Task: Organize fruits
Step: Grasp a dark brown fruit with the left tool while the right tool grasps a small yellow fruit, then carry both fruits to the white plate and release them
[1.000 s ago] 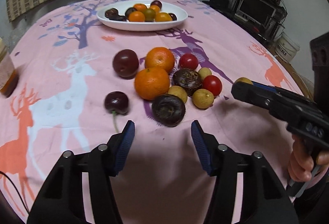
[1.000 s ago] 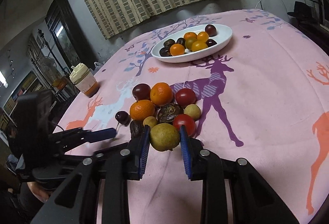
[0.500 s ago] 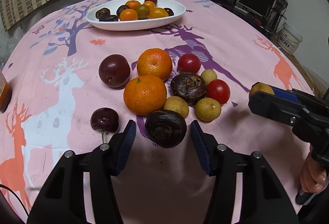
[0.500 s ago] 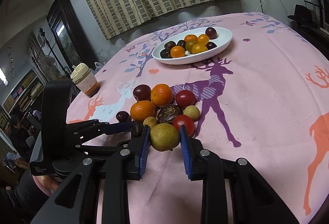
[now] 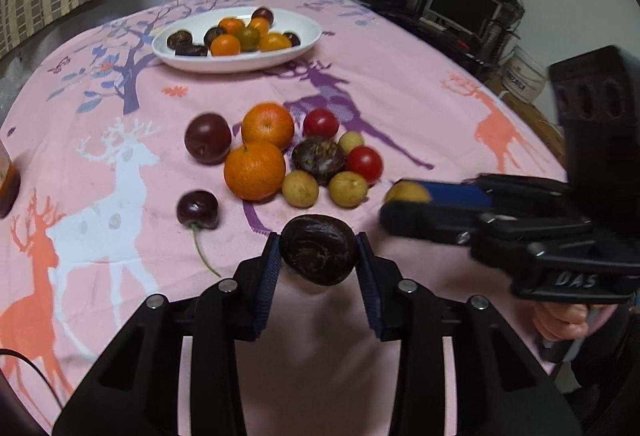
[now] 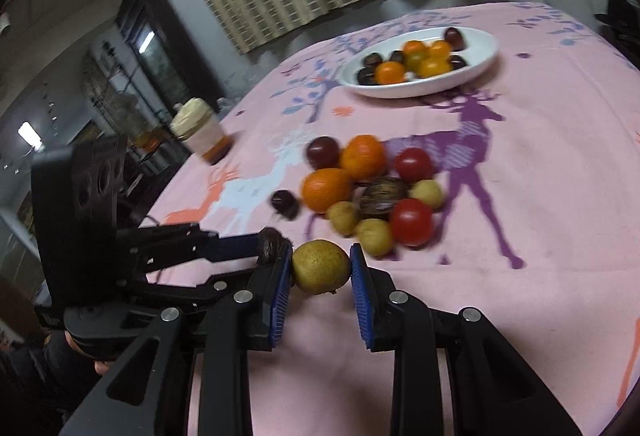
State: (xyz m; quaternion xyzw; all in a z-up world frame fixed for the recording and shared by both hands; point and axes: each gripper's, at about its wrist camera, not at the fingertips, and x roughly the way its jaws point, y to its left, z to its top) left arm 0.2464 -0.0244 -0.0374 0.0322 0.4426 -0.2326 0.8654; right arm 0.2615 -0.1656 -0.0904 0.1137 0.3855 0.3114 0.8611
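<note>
Both hands are loaded. The left hand-held gripper (image 5: 319,262) is clamped on a dark, wrinkled fruit (image 5: 319,255), its blue pads pressing the fruit from either side, and the fruit looks lifted just clear of the pink deer-print cloth on the surface (image 5: 420,76). The right hand-held gripper (image 6: 321,268) has a yellow-green round fruit (image 6: 320,267) pinched between its pads in the same way. The two grippers sit close together at the near edge, the left one's tip almost beside the right one's left finger in the right wrist view.

The move that matters now, I would say, is the carry to the white oval plate (image 5: 308,38). It lies straight ahead of both grippers, on the far side of the surface, with its long axis running across their line of approach. It already holds small oranges and dark fruits, bunched toward the left and middle; the right end looks barer.

Between the grippers and the plate lies the loose cluster: two oranges (image 5: 255,169), a dark plum (image 5: 207,138), red tomatoes (image 5: 364,164), small yellow fruits (image 5: 347,189), another dark wrinkled one (image 5: 319,155) and a cherry (image 5: 198,209) with its stem. Both loads have to pass over that heap. Neither hand seems clearly nearer to the plate; the right one probably suits the barer right end.
</note>
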